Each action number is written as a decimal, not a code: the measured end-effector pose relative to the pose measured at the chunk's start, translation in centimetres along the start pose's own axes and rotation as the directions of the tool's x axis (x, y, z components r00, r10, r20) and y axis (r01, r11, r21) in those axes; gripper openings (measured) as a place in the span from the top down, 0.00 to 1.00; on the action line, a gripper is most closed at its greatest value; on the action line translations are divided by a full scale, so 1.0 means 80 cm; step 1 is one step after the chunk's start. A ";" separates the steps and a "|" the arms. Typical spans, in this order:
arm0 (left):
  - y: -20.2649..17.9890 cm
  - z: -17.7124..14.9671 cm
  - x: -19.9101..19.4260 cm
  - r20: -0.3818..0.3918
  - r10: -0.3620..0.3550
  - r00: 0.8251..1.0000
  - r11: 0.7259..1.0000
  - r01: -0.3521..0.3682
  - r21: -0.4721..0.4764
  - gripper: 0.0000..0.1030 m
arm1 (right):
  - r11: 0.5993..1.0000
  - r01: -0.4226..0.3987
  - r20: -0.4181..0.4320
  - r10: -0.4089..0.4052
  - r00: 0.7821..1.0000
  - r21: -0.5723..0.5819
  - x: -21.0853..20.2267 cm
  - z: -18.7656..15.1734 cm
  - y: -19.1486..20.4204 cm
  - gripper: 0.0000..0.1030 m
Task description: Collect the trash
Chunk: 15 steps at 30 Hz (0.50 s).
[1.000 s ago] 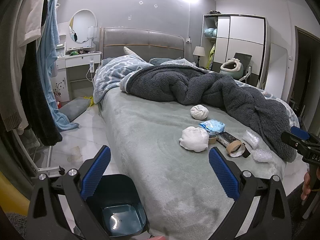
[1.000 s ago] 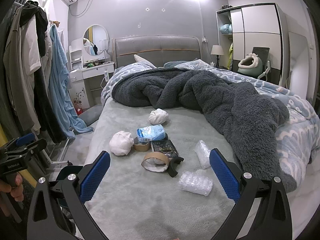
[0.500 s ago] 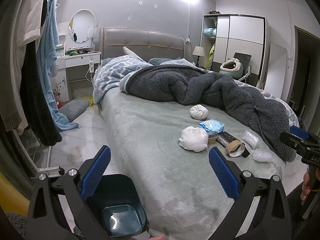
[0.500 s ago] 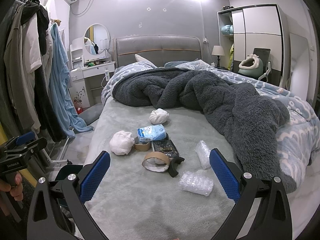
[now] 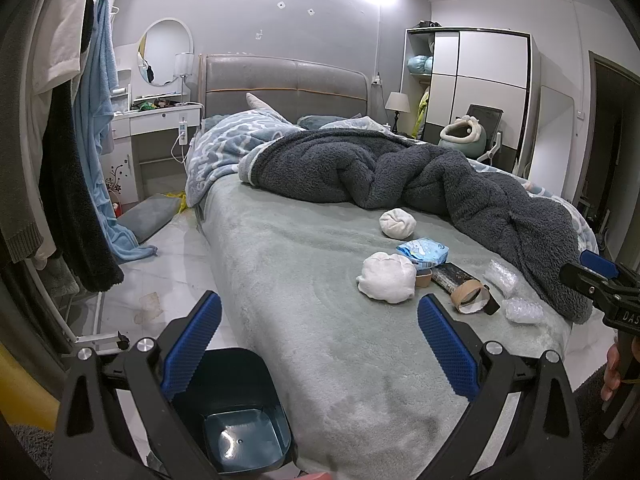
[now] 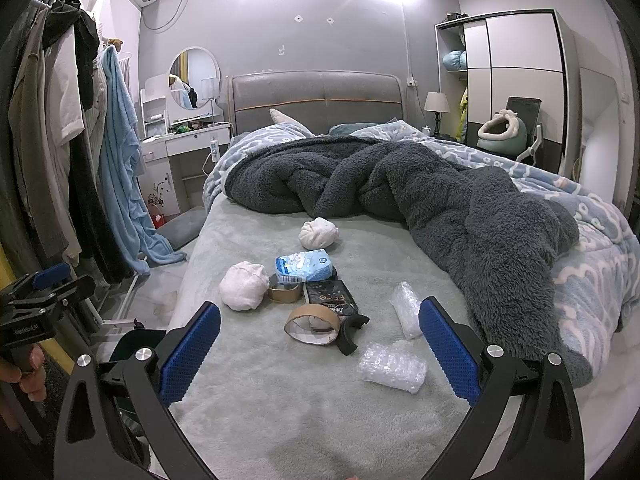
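Note:
Trash lies in a cluster on the grey-green bed sheet (image 6: 248,392): two crumpled white wads (image 6: 244,286) (image 6: 319,233), a blue wipes pack (image 6: 305,267), a small brown tape roll (image 6: 284,293), a black packet (image 6: 330,298), a cardboard tape core (image 6: 312,324) and two bubble-wrap pieces (image 6: 392,366) (image 6: 406,310). My right gripper (image 6: 320,348) is open above the sheet, short of the tape core. My left gripper (image 5: 318,344) is open at the bed's near left corner, above a dark blue bin (image 5: 236,412) on the floor. The same cluster shows in the left wrist view, with the near wad (image 5: 387,282).
A dark fleece blanket (image 6: 460,208) is heaped over the far and right side of the bed. Clothes hang on a rack (image 6: 68,152) at the left. A white vanity (image 5: 152,128) and a wardrobe (image 5: 480,88) stand by the back wall. A hand (image 6: 20,368) holds the left gripper's handle.
The right wrist view has shifted slightly, with the trash cluster sitting a little closer. The left gripper has barely moved. Both stay open.

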State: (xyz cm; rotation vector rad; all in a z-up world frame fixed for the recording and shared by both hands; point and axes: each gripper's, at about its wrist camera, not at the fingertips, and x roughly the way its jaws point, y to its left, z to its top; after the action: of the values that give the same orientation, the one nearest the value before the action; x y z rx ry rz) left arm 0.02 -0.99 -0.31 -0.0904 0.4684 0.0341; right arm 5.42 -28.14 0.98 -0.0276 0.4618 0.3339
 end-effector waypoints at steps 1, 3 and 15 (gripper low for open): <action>-0.002 0.000 0.000 0.002 0.000 1.000 1.000 0.000 0.000 0.03 | 1.000 0.000 -0.001 0.000 1.000 0.000 0.000 0.001 0.001 0.03; 0.001 0.001 -0.002 0.001 -0.001 1.000 1.000 0.001 0.001 0.03 | 1.000 0.000 0.000 0.000 1.000 -0.001 0.000 0.000 0.000 0.03; -0.001 0.000 -0.002 0.001 -0.001 1.000 1.000 0.001 0.002 0.03 | 1.000 0.000 0.001 0.000 1.000 0.000 0.000 0.000 0.000 0.03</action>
State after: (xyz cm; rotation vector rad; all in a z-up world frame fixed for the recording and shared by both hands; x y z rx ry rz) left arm -0.10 -1.08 -0.23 -0.0889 0.4674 0.0331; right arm 5.40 -28.16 0.99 -0.0274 0.4605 0.3340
